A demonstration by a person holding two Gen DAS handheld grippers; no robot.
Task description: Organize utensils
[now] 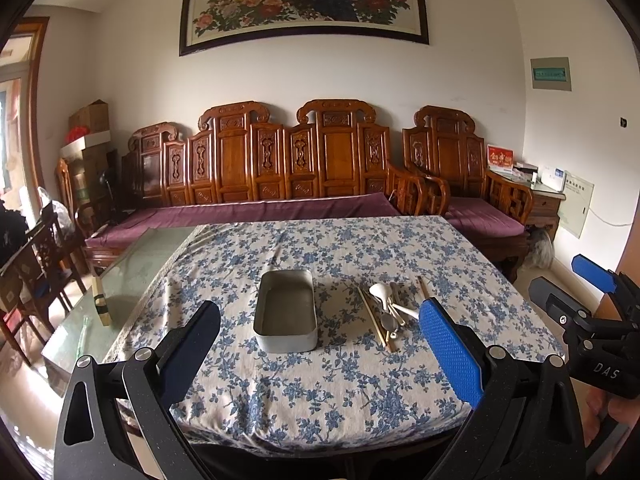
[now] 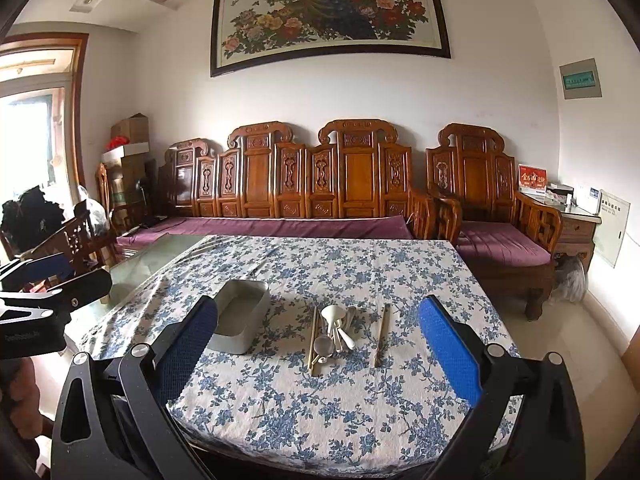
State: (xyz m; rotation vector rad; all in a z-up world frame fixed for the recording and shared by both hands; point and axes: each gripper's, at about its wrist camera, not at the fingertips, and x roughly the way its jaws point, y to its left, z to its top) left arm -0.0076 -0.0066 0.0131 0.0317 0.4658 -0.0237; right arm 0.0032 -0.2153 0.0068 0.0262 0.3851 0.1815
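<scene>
On the cloth-covered counter point(image 1: 320, 380), a metal tin point(image 1: 286, 312) is seen beside a heap of spoons point(image 2: 334, 334) and chopsticks point(image 2: 382, 334). Both the left gripper point(image 1: 320, 352) and right gripper point(image 2: 320, 352) are held spread, above the near edge, nothing gripped.

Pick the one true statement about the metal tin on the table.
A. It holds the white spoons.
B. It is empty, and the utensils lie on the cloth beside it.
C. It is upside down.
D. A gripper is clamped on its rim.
B: the metal tin sits open side up with a bare inside, while the spoons and chopsticks lie on the tablecloth beside it, both grippers held open short of them.
</scene>
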